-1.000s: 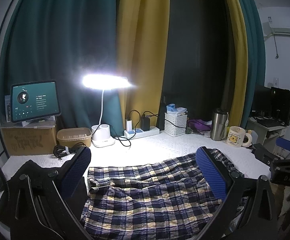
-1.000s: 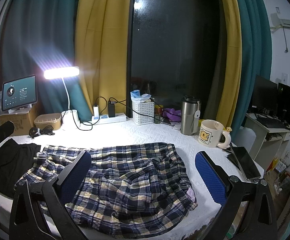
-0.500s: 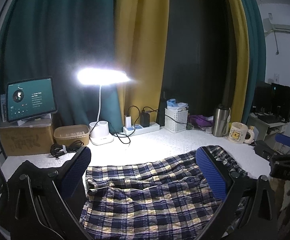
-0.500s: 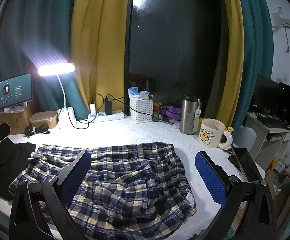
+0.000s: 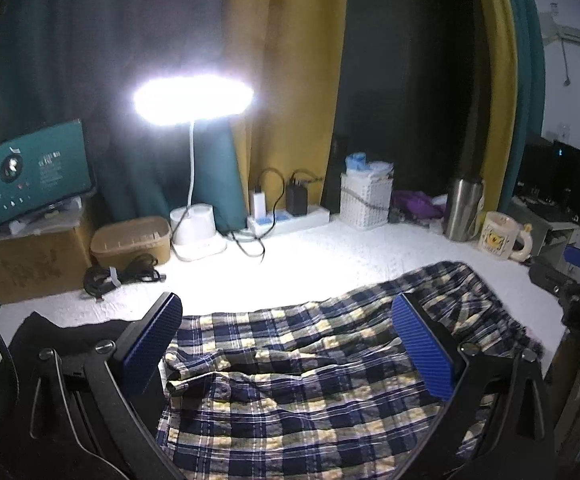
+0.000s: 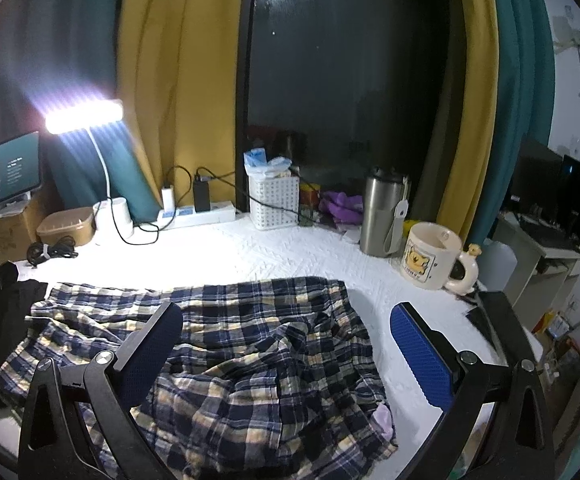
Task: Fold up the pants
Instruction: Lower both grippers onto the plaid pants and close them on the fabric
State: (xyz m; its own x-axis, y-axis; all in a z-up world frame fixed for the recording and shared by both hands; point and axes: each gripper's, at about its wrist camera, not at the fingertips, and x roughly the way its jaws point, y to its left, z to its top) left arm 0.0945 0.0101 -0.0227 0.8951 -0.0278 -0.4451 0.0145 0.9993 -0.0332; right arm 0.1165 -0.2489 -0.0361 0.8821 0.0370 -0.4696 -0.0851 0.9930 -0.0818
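Pants (image 6: 250,360) plaid navy-cream, rumpled, spread flat; left gripper (image 5: 286,344), right gripper (image 6: 286,352) wide, empty.

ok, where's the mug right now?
The mug stands at the right of the right wrist view, on the white table, just right of the steel flask, beyond the plaid pants.

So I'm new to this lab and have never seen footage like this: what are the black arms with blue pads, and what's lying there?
They are two hand-held grippers; a person holds one in each hand. Each picture comes from a wide-angle camera on one gripper, looking forward between its blue pads. The left gripper and the right gripper both have their jaws wide apart and hold nothing. Below them, plaid pants lie crumpled and unfolded on a white table. At the back stand a lit desk lamp, a mug and a steel flask.
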